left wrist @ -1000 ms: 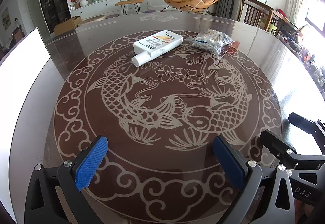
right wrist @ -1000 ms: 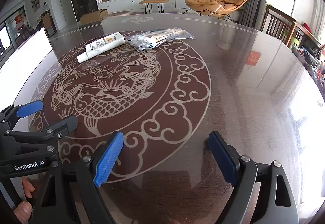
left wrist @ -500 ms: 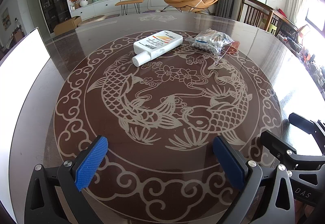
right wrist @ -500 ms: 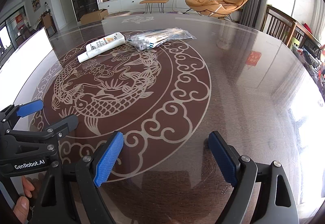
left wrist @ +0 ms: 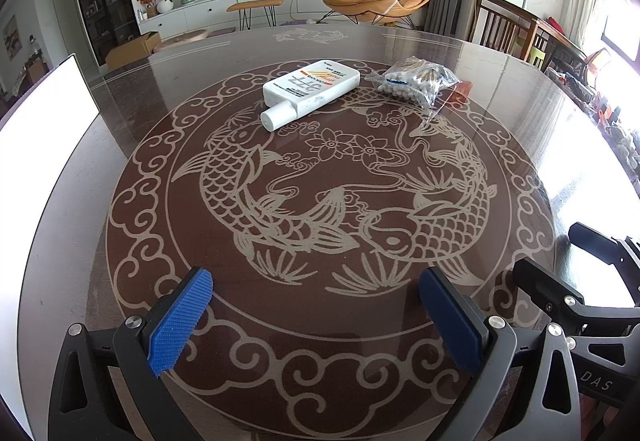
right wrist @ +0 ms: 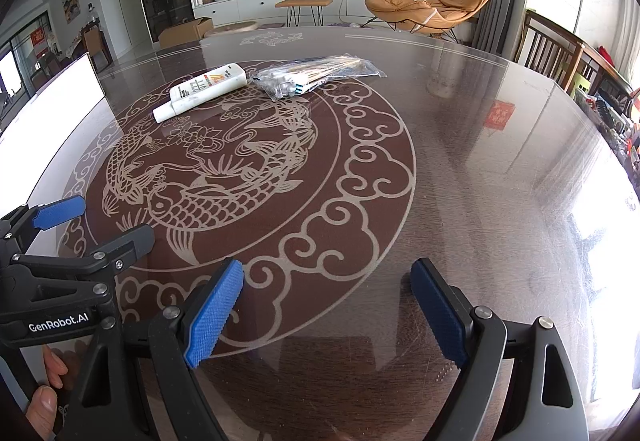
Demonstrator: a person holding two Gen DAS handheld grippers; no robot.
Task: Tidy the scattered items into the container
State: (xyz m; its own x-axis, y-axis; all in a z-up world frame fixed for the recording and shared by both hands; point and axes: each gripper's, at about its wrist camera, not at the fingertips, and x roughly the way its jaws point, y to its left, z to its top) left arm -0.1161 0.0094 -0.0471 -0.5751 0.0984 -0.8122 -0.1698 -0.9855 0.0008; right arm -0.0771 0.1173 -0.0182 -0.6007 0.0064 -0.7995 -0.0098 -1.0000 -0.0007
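A white squeeze bottle lies flat on the far half of the round table, cap toward me. Just right of it rests a clear bag of cotton swabs. My left gripper hovers open over the near rim of the koi pattern, nothing between its blue pads. My right gripper is open too, empty, low over the near right part of the table. Each gripper shows in the other's view: the left gripper, the right gripper. No container is clearly visible.
A dark glass-topped table with a koi design fills both views. A bright white panel stands at the left edge. Wooden chairs line the far right. A hand holds the left gripper.
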